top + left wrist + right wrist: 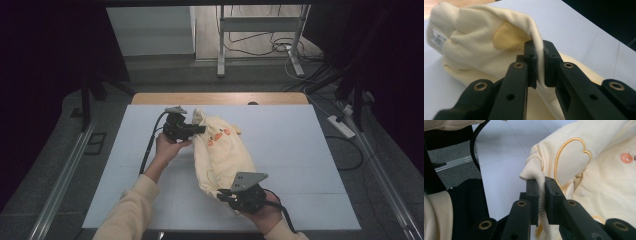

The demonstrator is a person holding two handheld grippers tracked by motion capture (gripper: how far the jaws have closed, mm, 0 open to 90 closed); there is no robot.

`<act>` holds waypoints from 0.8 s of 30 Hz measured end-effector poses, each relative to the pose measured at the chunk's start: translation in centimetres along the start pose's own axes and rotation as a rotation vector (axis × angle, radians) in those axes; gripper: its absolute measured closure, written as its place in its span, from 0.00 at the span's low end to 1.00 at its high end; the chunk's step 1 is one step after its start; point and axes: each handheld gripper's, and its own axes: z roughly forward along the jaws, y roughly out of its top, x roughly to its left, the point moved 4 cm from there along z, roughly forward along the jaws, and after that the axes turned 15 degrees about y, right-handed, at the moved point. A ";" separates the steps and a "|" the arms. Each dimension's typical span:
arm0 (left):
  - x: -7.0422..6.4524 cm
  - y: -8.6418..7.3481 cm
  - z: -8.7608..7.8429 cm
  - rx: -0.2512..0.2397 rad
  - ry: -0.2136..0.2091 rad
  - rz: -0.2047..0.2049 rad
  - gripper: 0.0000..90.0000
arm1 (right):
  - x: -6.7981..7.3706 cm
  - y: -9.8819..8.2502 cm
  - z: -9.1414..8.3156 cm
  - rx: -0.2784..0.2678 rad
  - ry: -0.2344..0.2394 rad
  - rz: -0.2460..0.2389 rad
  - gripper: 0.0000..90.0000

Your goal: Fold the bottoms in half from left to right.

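A white table top [300, 150] fills the middle of the room, with a strip of wooden edge [220, 98] showing along its far side. Beyond the table, grey floor [165, 75] runs to a pale wall panel [150, 32]. A metal frame [260, 30] stands behind the table, cables [260, 45] looped at its feet. Right of the table a white power strip [341, 126] lies on the floor. Left of the table runs a metal rail [62, 180]. Both sides beyond are dark.

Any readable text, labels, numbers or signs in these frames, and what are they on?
No text can be read.
White sewn-in label inside the ribbed neck of the cream baby jacket: it carries small print, too blurred to read.
Embroidered orange outline on the jacket: a shape, not lettering.
Orange patches on the jacket front: a picture, no words.
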 end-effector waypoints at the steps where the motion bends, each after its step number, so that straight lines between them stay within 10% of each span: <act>1: -0.1 0.0 0.2 0.000 0.001 0.002 0.92 | 0.0 -0.1 -0.1 -0.002 -0.002 0.004 0.91; 24: -1.0 0.1 1.3 -0.007 -0.013 -0.002 0.92 | -0.6 -1.7 -2.8 -0.025 -0.060 0.036 0.92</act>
